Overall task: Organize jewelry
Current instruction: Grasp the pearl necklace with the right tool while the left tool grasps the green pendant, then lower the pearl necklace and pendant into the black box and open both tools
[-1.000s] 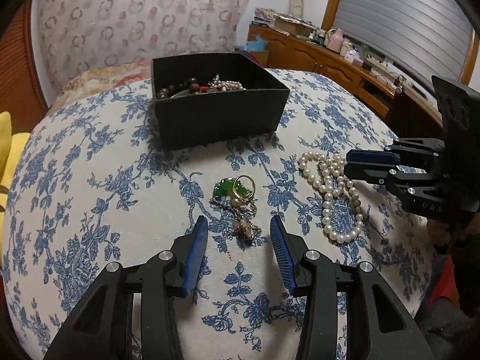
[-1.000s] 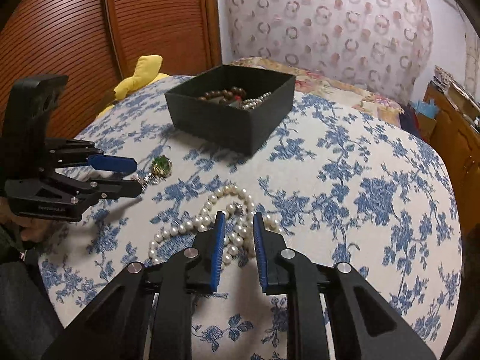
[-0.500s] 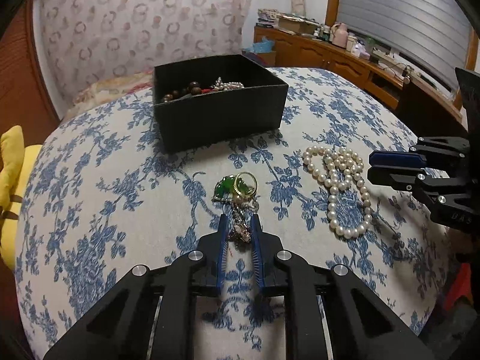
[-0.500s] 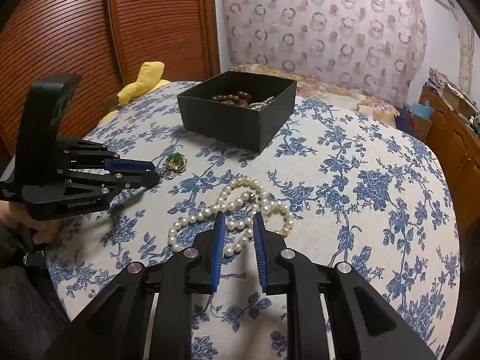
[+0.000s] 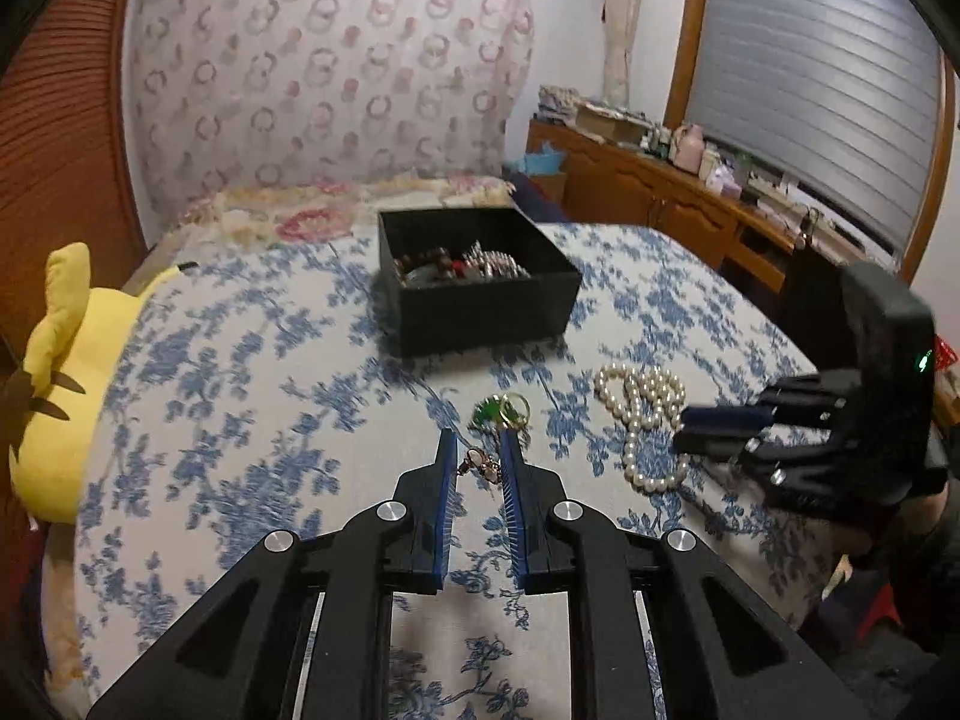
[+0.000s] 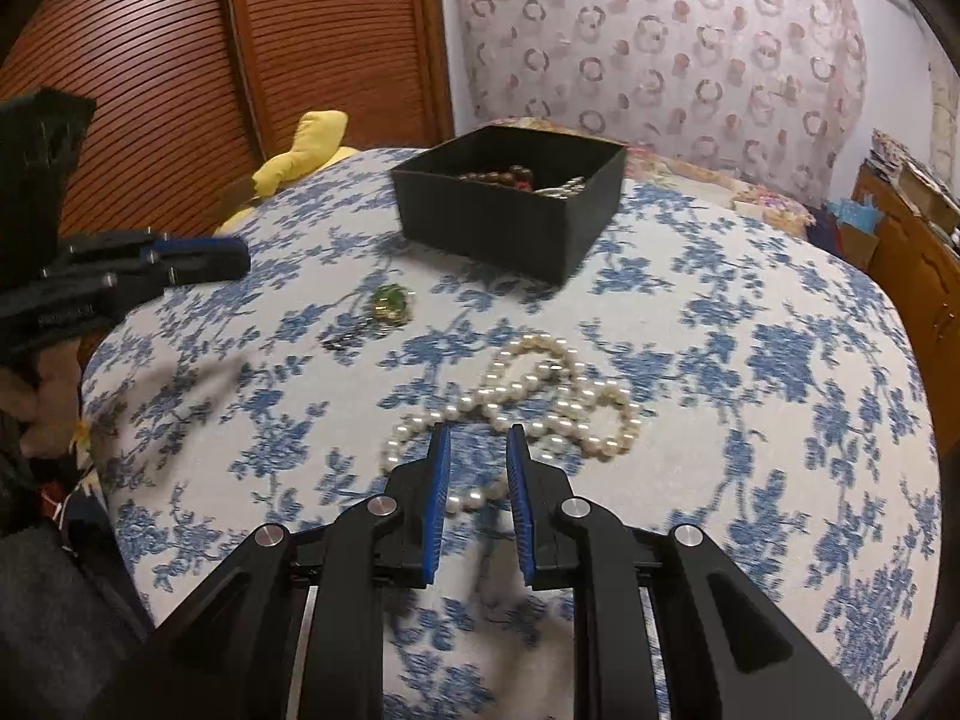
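My left gripper is shut on a small gold-and-pink jewellery piece, held just above the cloth. A green pendant with a gold ring sits just beyond the fingertips; I cannot tell whether it hangs or rests. A white pearl necklace lies coiled on the bed to the right of it. My right gripper hovers over its near end, jaws a narrow gap apart with nothing pressed between them. The black box holding beads and chains stands farther back. From the right wrist view, the left gripper is at the left, and the green pendant to its right.
The bed cover is white with blue flowers. A yellow plush toy lies at the bed's left edge. A wooden sideboard with clutter runs along the right wall, and slatted wooden doors stand at the left.
The left gripper's jaws closed on the small jewellery piece, then it rose and drew back with it. The right gripper shifted slightly over the pearls, its gap unchanged.
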Demonstrator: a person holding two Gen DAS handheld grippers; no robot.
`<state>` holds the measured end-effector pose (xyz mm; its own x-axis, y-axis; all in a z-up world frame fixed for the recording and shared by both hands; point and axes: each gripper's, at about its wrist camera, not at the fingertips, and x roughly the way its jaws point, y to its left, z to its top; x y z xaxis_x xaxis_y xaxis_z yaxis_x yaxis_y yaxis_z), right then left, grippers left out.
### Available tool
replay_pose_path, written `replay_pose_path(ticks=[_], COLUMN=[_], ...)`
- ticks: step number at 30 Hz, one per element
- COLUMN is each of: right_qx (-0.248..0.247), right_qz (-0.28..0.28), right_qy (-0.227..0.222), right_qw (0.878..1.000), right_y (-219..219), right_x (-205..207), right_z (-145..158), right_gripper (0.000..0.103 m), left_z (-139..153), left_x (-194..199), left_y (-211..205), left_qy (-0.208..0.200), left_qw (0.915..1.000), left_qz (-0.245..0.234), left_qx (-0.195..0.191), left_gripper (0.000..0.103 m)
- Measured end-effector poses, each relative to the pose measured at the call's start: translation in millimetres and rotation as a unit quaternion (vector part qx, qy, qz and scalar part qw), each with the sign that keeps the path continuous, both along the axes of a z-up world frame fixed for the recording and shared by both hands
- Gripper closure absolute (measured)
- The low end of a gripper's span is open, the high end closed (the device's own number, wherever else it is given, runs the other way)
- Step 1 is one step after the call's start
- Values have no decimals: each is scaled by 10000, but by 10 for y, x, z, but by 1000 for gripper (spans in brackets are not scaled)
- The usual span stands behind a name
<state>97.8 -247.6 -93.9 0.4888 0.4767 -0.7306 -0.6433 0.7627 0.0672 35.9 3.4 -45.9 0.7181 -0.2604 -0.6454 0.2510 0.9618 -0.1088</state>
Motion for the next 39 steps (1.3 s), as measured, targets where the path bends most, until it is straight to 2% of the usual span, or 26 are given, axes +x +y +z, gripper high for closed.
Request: replay_pose_path(ticks=[9,14,16,20,27,33,39], right_qx=[-147,-228,-288,-191,114,278,425], right_qz=[368,419,457,454,215,70,10], right_qy=[180,134,67,94,-435,-1029,-1419], right_qw=[9991,9988,9985,9987,9988,9943,9890], right_y=[244,289,299,276,150,81,75], right_x=[-36,-39,-57,-25,108,247,348], right_z=[-107,-130,-139,-116,348,856,1219], right_gripper=[82,82,95,95,95,95,95], left_z=[75,84,85,120,228,338,425], left_x=[-44,-51,-47,-49,51,183,320], left_y=[63,73,70,68,20,-18,-80], left_qy=[-105,-124,-133,-189,-303,-429,-508], left_qw=[9999,9999,9999,9998,9995,9990,9986], left_qz=[27,22,30,41,45,43,7], left_qx=[-26,-19,-2,17,106,146,154], left_gripper=[89,89,89,89,89,89,89])
